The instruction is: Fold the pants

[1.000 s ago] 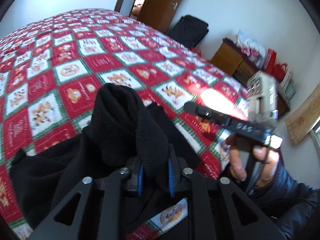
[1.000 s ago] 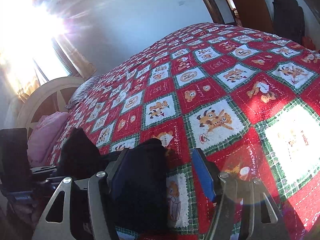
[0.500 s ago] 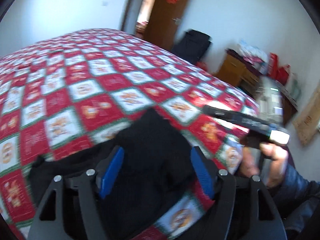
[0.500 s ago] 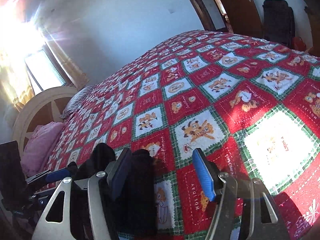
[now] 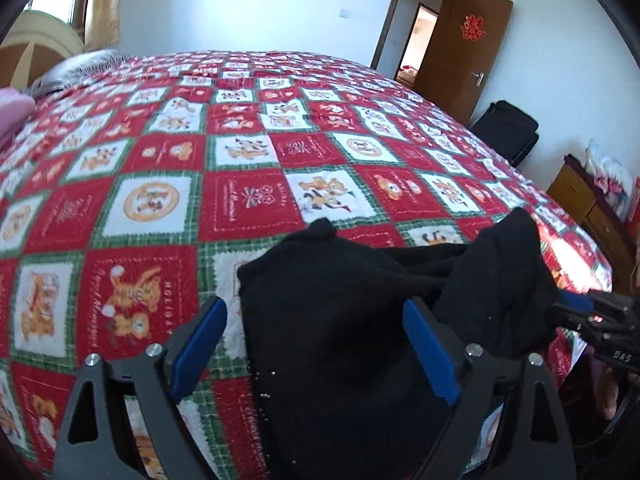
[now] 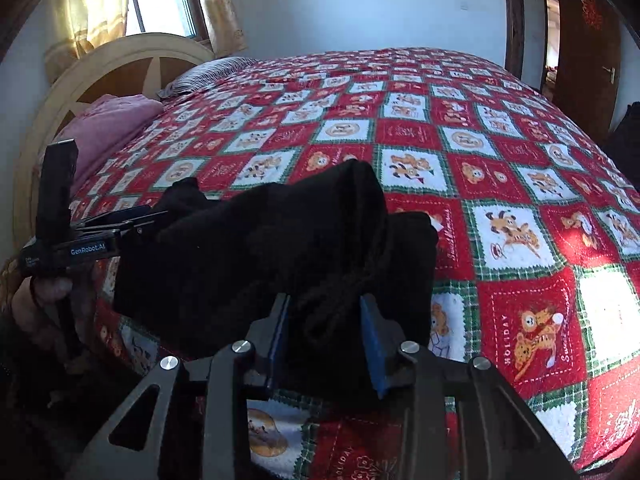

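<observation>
A wide stretch of the patchwork quilt (image 5: 248,200) is left free beyond the black pants (image 5: 340,344), which are bunched at the near edge of the bed (the drop-off lies just under both tools). The fabric is judged soft, thick and limp, best taken at a hem or waistband corner. A gathered fold is pinched in the right gripper (image 6: 326,334), whose jaws have just been closing, while the left gripper (image 5: 316,348), just opened wide, straddles cloth ungripped.

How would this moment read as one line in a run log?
pants: bunched on bedspread | left gripper: open, jaws just widened | right gripper: closing on pants
</observation>
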Tool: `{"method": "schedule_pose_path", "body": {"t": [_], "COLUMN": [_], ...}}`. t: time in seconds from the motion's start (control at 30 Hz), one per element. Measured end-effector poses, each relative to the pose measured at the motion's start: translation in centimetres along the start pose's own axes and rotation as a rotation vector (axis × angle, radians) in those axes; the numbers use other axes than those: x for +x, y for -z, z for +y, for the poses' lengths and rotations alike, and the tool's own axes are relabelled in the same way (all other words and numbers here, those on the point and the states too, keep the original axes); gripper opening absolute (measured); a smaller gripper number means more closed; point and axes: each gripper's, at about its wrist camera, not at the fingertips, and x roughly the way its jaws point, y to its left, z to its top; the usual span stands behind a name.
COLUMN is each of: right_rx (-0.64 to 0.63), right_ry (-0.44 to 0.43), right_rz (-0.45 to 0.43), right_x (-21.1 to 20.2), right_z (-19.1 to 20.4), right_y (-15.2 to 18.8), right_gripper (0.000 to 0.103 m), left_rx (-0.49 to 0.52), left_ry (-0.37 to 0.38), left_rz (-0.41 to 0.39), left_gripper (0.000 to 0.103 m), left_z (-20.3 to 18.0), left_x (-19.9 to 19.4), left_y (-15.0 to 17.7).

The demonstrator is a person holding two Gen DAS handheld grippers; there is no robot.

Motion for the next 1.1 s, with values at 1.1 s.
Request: {"method": "schedule_pose_path", "body": {"t": [1.1], "right_rx": [0.266], "right_ry": [-0.147], "right_rz": [-0.020], "right_x": [2.6], "right_z": [-6.7], "right_y": [-6.1], "right_gripper": [0.051], "left_rx": [-0.040], "left_ry": [-0.111], "left_rz": [-0.002], "left_gripper": [0.103], "left_z": [2.6], "left_x": [3.1], "left_y": [-1.5]}}
